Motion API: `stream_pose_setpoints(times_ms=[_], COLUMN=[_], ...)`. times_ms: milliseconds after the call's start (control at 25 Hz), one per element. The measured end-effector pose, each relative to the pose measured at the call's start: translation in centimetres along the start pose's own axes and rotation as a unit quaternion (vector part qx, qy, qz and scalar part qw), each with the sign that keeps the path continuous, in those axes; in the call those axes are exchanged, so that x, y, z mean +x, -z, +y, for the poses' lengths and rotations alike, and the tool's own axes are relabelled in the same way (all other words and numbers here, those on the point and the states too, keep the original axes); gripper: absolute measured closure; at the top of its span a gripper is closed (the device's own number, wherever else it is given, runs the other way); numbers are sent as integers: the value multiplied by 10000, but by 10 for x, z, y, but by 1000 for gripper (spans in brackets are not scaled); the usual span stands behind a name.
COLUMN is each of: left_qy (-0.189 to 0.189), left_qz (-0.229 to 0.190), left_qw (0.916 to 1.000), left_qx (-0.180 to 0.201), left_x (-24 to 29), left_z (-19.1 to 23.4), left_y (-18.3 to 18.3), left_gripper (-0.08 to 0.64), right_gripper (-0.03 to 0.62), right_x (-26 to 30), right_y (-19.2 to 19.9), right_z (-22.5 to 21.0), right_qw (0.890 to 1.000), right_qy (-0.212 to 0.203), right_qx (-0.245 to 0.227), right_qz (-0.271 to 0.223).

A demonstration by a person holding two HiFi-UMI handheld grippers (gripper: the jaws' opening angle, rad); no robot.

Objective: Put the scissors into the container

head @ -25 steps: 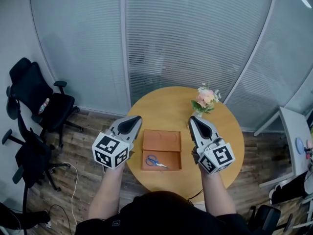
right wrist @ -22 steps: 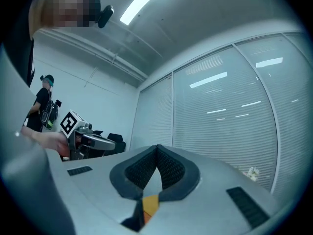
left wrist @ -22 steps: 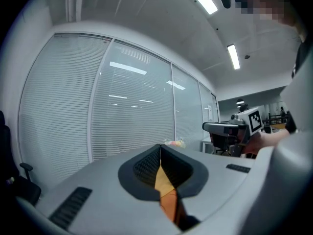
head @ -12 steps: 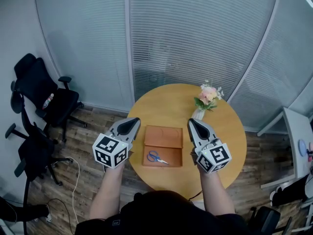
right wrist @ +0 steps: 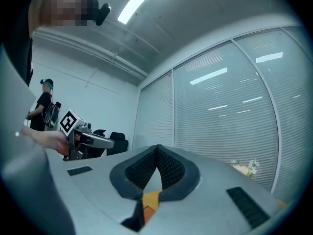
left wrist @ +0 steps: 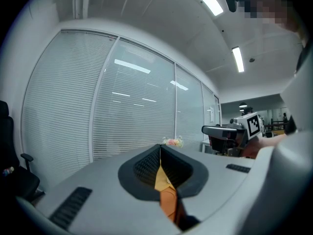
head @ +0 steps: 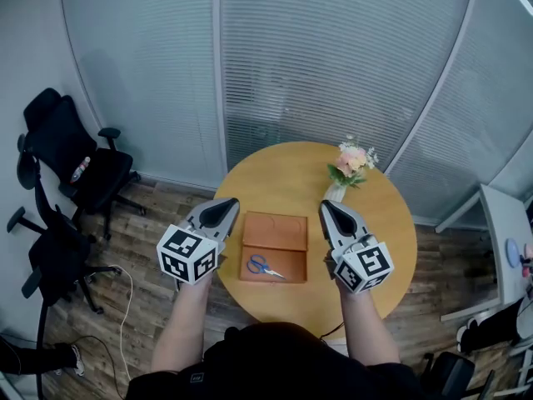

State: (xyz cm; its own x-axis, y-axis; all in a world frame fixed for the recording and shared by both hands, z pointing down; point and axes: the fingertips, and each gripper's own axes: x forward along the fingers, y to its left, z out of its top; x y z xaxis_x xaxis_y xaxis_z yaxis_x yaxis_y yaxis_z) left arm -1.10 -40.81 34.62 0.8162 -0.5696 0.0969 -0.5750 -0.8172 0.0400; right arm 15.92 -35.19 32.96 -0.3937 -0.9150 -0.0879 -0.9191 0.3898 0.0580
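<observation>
Blue-handled scissors (head: 264,266) lie inside the near half of an open brown container (head: 276,232) on the round wooden table (head: 283,180). My left gripper (head: 218,212) is held above the table's left edge, to the left of the container, jaws closed on nothing. To the container's right my right gripper (head: 331,216) hovers, also shut and empty. In the left gripper view the gripper (left wrist: 159,147) tips meet, and the right gripper (left wrist: 230,131) shows across. In the right gripper view the gripper (right wrist: 157,148) tips meet, and the left gripper (right wrist: 85,138) shows at the left.
A small vase of pink flowers (head: 350,164) stands at the table's far right. Black office chairs (head: 71,169) stand on the wooden floor at the left. Glass walls with blinds (head: 333,57) curve behind the table. A white desk corner (head: 504,248) sits at the right.
The view has shifted slightly; both grippers stay shut on either side of the container, with the scissors lying still inside it.
</observation>
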Motion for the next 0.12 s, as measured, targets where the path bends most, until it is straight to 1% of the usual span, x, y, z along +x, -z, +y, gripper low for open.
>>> stream_pose_setpoints(times_ms=[120], left_qy=[19], left_qz=[-18], left_qw=[10000], left_qx=[9], left_x=[2], left_z=[-3], left_y=[-3], left_gripper=[546], right_gripper=[558], right_x=[-2], right_y=[-1], right_z=[-2], right_qw=[10000], right_qy=[-3], right_qx=[-6], right_qz=[-10])
